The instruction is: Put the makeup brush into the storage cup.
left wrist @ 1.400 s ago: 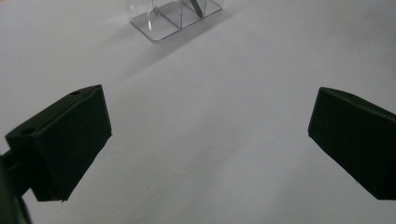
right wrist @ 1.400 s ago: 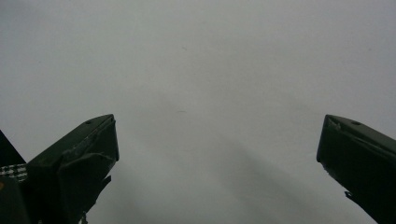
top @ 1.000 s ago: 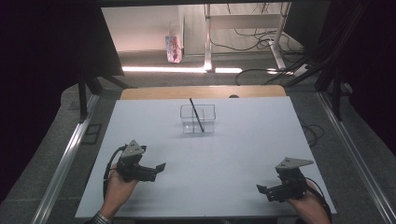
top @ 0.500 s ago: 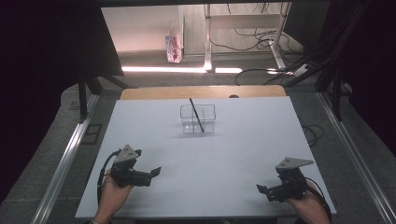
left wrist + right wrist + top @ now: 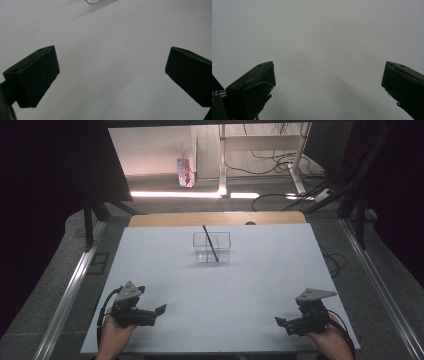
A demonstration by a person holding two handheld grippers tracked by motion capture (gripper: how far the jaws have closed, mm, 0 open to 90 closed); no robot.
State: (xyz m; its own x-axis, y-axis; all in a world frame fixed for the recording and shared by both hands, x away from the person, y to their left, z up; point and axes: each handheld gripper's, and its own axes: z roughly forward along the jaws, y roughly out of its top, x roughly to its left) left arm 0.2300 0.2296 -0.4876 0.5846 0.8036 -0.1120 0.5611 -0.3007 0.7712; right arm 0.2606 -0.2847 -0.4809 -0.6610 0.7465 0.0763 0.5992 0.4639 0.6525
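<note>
Resting low in the high view, the left gripper (image 5: 159,310) and right gripper (image 5: 280,322) sat near the bottom corners of the white table (image 5: 260,285), both spread wide and holding nothing. The clear box (image 5: 212,247) stood up near the middle top, with a black stick (image 5: 210,242) leaning inside. Nothing was grabbed yet. Next, one gripper likely needed to reach up to the box.

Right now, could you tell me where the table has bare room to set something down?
The white table is bare between the left gripper and right gripper, and forward to the clear box holding a black stick. Both sides of the box are free too.
</note>
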